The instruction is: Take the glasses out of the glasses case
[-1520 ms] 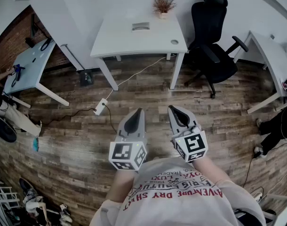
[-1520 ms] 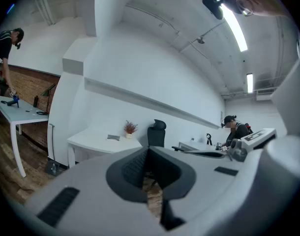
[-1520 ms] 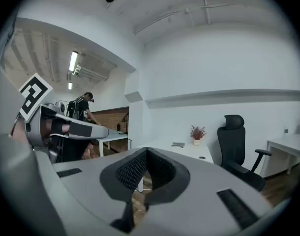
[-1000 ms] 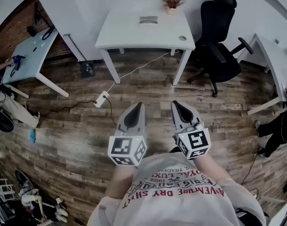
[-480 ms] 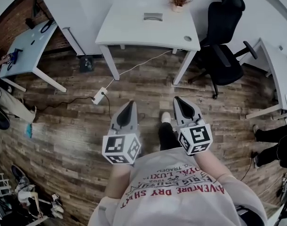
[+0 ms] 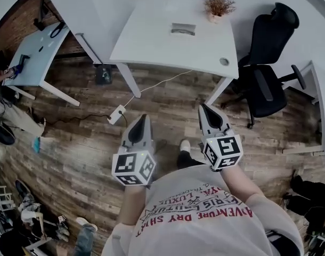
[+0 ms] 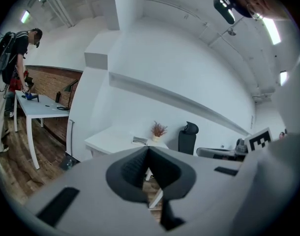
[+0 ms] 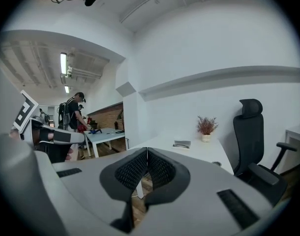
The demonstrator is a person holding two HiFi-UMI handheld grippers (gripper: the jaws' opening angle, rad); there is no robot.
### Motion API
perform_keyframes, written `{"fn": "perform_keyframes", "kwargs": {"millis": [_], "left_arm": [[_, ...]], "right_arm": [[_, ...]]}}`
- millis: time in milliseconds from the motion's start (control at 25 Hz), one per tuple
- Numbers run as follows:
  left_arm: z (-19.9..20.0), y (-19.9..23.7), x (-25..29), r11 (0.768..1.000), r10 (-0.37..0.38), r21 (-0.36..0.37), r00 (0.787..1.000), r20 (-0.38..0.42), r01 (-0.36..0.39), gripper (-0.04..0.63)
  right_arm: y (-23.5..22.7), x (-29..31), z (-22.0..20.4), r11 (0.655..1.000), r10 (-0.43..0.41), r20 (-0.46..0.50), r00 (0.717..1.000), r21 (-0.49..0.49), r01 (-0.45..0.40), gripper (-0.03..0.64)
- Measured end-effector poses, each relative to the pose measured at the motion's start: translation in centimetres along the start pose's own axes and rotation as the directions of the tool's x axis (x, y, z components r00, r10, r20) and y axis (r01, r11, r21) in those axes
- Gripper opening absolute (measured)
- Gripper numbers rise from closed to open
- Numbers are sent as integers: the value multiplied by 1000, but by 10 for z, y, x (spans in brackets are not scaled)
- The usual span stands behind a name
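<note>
The glasses case (image 6: 183,29) is a small grey box lying closed near the back of the white desk (image 6: 146,44), well ahead of me. It also shows far off in the left gripper view as the case (image 7: 139,141) and in the right gripper view as the case (image 8: 181,144). My left gripper (image 6: 143,117) and right gripper (image 6: 203,107) are held side by side in front of my chest, over the wooden floor and short of the desk. Both are shut with nothing between the pads, as the left gripper (image 7: 148,148) and right gripper (image 8: 147,149) show close up. No glasses are visible.
A potted dry plant (image 6: 218,5) stands on the desk behind the case. A black office chair (image 6: 269,63) is to the desk's right. A power strip (image 6: 118,113) and its cable lie on the floor near the front desk leg. A second table (image 6: 37,52) stands at left.
The whole view has advanced toward the white desk, which now sits closer and larger. Both grippers stayed shut in front of my body, drifting slightly apart.
</note>
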State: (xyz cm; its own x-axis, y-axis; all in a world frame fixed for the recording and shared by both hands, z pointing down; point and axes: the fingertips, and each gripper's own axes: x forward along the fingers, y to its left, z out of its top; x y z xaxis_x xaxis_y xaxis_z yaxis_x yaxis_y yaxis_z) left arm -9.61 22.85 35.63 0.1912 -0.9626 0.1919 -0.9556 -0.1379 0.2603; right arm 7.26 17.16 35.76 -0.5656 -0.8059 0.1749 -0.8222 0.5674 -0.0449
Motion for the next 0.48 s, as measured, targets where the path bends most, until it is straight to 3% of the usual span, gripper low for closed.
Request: {"fn": "perform_keyframes", "kwargs": {"millis": [480], "left_arm": [[33,-7,186,1000,1,-18,1000,-12,-1,2]], "right_arm": [[-140,132,26,999,13,-13,1000,35,-12,12]]}}
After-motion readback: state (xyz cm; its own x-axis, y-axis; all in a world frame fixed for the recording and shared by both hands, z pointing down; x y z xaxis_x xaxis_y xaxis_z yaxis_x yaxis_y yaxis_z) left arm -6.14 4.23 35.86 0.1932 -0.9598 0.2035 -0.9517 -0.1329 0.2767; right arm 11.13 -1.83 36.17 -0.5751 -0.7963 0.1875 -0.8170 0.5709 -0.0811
